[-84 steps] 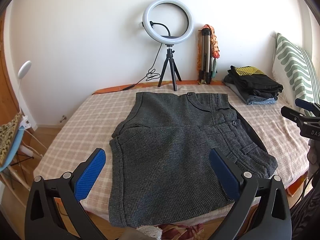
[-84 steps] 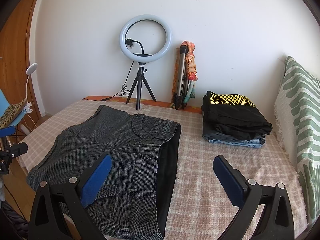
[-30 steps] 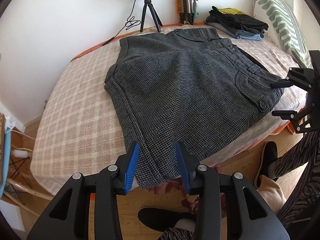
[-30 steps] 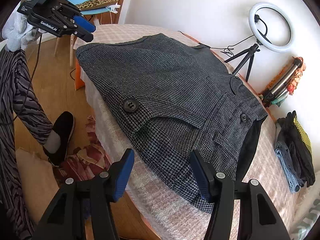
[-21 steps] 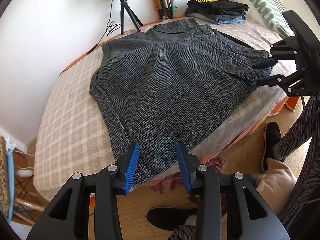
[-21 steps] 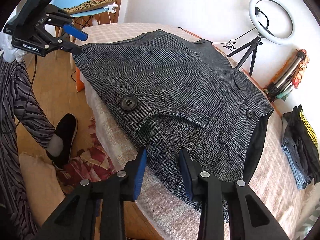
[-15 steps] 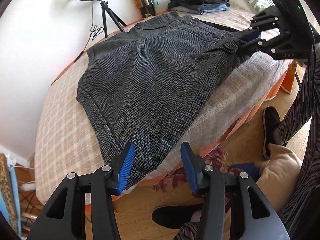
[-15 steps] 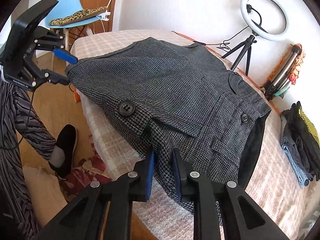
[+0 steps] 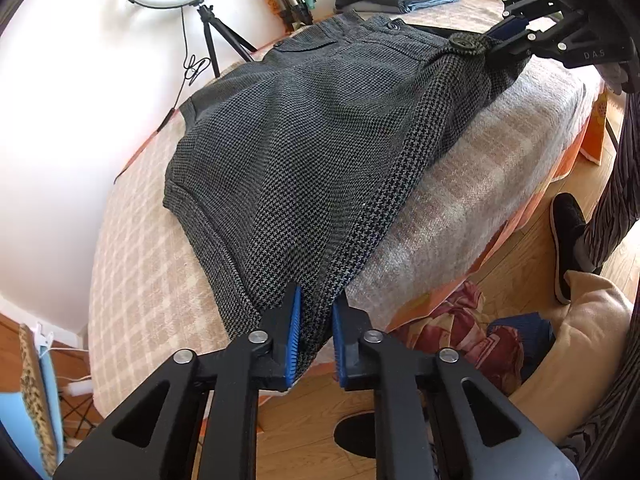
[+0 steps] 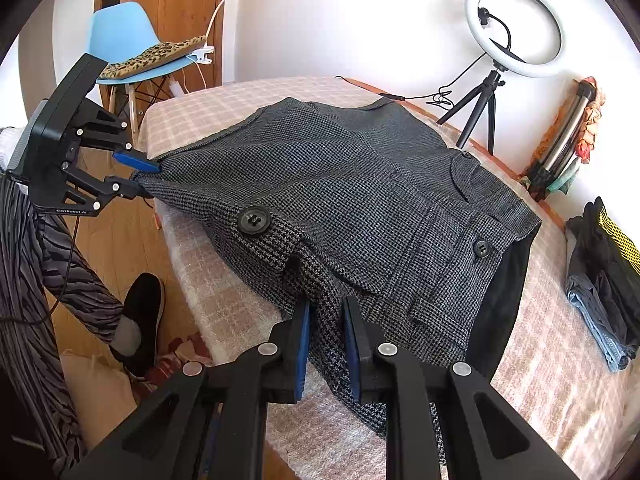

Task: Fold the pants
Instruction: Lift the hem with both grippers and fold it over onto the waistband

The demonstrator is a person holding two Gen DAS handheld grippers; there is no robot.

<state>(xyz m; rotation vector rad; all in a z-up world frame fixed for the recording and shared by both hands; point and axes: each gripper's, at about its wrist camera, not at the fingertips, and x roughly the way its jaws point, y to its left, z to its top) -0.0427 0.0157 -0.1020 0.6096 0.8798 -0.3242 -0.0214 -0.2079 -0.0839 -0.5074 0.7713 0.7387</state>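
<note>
Pants (image 9: pixel 304 152) — one grey houndstooth pair — lie on the bed (image 9: pixel 132 264); we see our two grippers, left gripper (image 9: pixel 316 312) and right gripper (image 10: pixel 325 322), each clamped on a hem corner, three buttons showing.

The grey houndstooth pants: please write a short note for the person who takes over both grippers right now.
Left gripper: shut on the near hem corner of the grey houndstooth pants.
Right gripper: shut on the other near corner, beside the large black button.
The pants lie flat on the checked beige bed cover, waistband toward the wall.
Done: both corners gripped.
Left: carry the hem toward the waistband, lay it down, release.
</note>
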